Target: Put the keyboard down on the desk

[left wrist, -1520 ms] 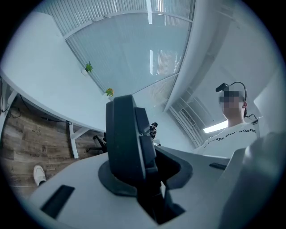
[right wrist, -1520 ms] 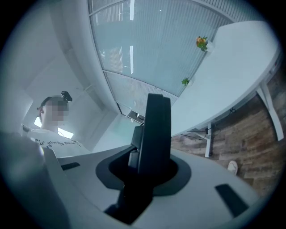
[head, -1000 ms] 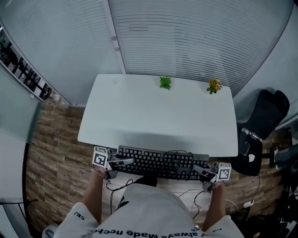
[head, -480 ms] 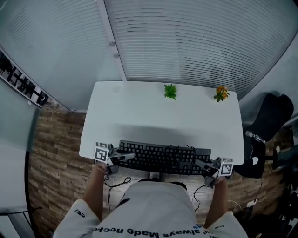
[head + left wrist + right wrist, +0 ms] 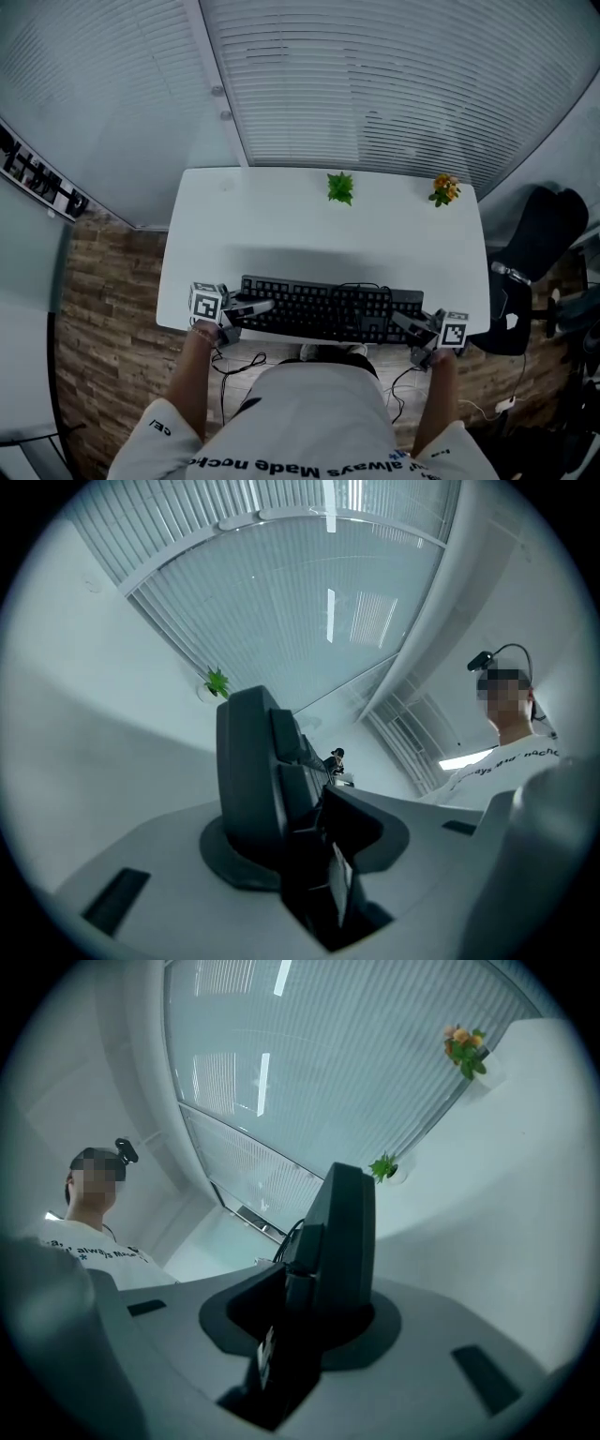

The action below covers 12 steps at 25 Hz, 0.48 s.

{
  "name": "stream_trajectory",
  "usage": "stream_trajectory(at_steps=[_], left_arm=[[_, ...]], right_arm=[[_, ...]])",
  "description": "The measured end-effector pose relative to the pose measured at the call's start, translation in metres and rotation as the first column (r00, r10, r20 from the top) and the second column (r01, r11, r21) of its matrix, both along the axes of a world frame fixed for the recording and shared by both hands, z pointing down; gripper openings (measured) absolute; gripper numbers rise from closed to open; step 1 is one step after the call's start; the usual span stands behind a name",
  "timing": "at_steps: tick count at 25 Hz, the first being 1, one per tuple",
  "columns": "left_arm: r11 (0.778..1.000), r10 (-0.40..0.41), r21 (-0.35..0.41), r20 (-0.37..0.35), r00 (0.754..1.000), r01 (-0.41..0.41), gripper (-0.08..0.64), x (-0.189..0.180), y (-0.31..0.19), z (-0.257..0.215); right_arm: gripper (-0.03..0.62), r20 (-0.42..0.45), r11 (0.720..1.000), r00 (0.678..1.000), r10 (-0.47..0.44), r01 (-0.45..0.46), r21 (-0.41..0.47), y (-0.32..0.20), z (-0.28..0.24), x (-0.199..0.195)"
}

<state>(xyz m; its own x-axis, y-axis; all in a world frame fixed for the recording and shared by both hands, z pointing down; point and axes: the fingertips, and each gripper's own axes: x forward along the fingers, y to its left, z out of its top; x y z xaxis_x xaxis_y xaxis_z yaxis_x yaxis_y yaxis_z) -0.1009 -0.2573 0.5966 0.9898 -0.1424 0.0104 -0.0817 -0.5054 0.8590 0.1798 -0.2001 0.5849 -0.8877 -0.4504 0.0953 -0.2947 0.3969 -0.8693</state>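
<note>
Your left claw (image 5: 253,307) and right claw (image 5: 403,322) are each clamped on a keyboard (image 5: 323,309) end, with the tabletop (image 5: 281,225) under and beyond them. Looks like the set-down step: lower it level, then release.

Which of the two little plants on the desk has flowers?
The flowering plant by the right back corner of the desk: it has orange-yellow blossoms; the green plant near the middle is only leaves.

I see the keyboard (image 5: 319,307), black and full-length, keys up and level, its long side along the near edge of the white desk (image 5: 281,220); whether it touches the desk I can't tell.
</note>
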Motion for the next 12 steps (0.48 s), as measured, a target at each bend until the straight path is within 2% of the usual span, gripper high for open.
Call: stream_trajectory(at_steps=[3, 8, 12], left_arm=[[0.998, -0.06, 0.019, 0.064, 0.996, 0.059, 0.2, 0.001, -0.014, 0.012], [0.992, -0.125, 0.034, 0.125, 0.984, 0.121, 0.236, 0.001, -0.024, 0.03], [0.985, -0.171, 0.054, 0.188, 0.967, 0.163, 0.263, 0.002, -0.032, 0.045]], right_arm=[[0.128, -0.039, 1.0, 0.999, 0.026, -0.027, -0.008, -0.01, 0.008, 0.002], [0.178, -0.117, 0.997, 0.99, 0.079, -0.081, -0.016, -0.025, 0.029, 0.009], [0.225, -0.222, 0.993, 0.969, 0.105, -0.113, -0.022, -0.034, 0.063, 0.021]])
